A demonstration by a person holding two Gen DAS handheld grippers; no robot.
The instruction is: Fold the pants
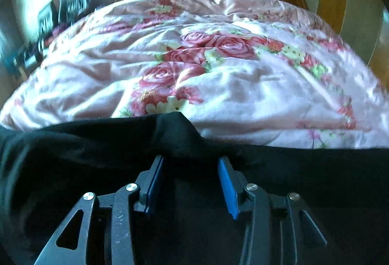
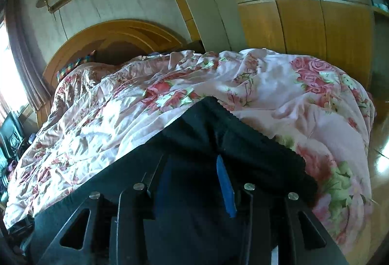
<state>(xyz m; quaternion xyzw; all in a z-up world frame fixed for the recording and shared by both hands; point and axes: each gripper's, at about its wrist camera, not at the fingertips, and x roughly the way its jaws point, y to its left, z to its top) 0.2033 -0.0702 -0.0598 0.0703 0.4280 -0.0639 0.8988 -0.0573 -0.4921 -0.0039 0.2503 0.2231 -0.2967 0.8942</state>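
Black pants [image 1: 73,155] lie spread across the near side of a floral quilt [image 1: 243,85]. In the left wrist view my left gripper [image 1: 192,158] sits low over them with its jaws apart. A hump of black cloth rises over its tips and hides them, while the blue pads [image 1: 227,187] show bare. In the right wrist view the pants [image 2: 243,133] end in a corner with a wavy hem. My right gripper [image 2: 190,158] rests on that corner with its jaws apart. Its blue pad [image 2: 226,192] is bare, and cloth lies under and around the tips.
The pink rose-printed quilt [image 2: 97,124] covers the whole bed, rumpled. A curved wooden headboard [image 2: 114,31] stands at the far end and wooden wardrobe doors [image 2: 304,22] to the right. The bed's right edge drops to a shiny floor [image 2: 379,167]. Dark furniture [image 1: 73,5] stands on the left by a bright window.
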